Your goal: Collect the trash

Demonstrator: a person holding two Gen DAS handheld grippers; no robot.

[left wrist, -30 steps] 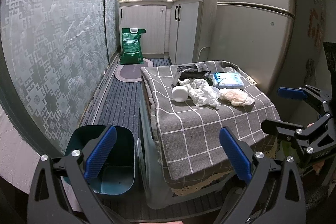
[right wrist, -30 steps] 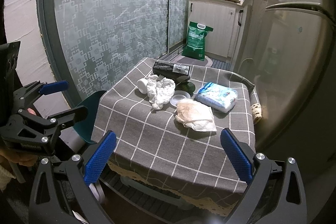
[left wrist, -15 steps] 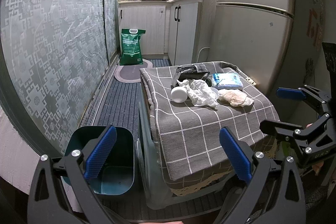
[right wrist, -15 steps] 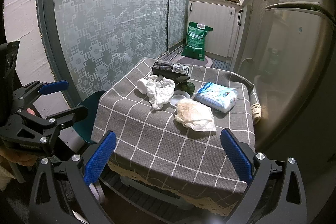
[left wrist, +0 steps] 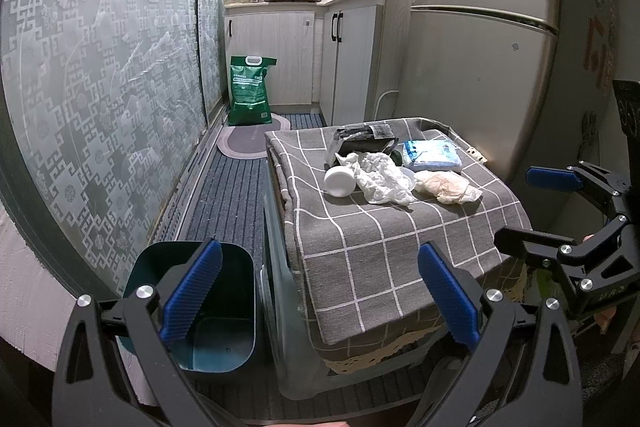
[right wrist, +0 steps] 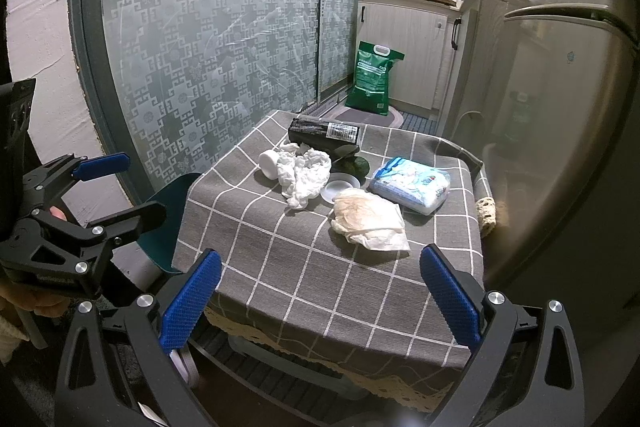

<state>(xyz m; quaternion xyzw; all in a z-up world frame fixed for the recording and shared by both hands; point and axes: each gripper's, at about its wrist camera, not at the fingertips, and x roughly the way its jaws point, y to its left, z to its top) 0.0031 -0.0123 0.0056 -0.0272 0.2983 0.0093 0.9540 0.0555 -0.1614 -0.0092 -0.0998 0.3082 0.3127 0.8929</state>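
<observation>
A low table with a grey checked cloth [left wrist: 380,239] [right wrist: 320,267] carries trash: a crumpled white tissue [left wrist: 380,179] [right wrist: 306,175], a stained crumpled tissue [left wrist: 446,187] [right wrist: 366,219], a white cup on its side [left wrist: 339,182] [right wrist: 269,163], a clear lid [right wrist: 340,187] and a dark wrapper roll [left wrist: 360,141] [right wrist: 324,137]. A dark teal bin [left wrist: 208,303] stands on the floor left of the table. My left gripper [left wrist: 318,299] is open and empty, above the bin and the table's near left corner. My right gripper [right wrist: 320,301] is open and empty, at the table's near edge.
A blue wipes pack [left wrist: 430,155] [right wrist: 410,185] lies at the table's far right. A fridge [left wrist: 480,47] stands right of the table, frosted glass doors [left wrist: 100,87] to the left. A green sack [left wrist: 248,91] and cabinets [left wrist: 280,55] stand at the corridor's end.
The left wrist view has shifted slightly back from the table. The right gripper and the objects have barely moved.
</observation>
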